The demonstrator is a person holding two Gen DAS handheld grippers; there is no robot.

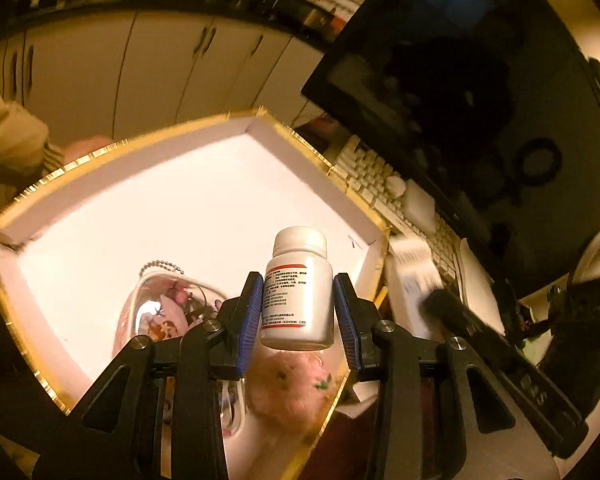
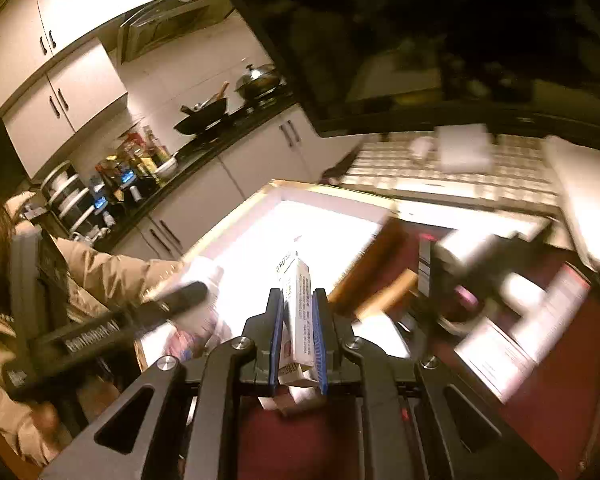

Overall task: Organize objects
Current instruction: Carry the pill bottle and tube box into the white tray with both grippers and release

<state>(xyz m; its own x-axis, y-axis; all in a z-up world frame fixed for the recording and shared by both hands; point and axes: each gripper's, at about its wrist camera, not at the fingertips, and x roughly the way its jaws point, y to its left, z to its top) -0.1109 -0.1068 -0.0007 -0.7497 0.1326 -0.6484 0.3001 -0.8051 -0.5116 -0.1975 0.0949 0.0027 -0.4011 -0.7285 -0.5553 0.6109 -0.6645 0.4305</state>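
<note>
Tools: left (image 1: 298, 312) one bottle (image 1: 298, 292), right (image 2: 298, 340) one carton (image 2: 298, 320).

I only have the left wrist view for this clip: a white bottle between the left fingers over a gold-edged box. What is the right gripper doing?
Observer: The right gripper is shut on a small white carton with printed text, standing on edge between its pads.
Operator: Where is it relative to the box?
Observer: It is at the near edge of the gold-edged box, pointing toward the box's white interior.
Operator: Can the right view see my bottle?
Observer: Yes, though blurred: the white bottle shows at the left gripper, to the left of the carton.
Operator: Anything beside the box on that side?
Observer: A dark red surface with blurred white packages.
</note>
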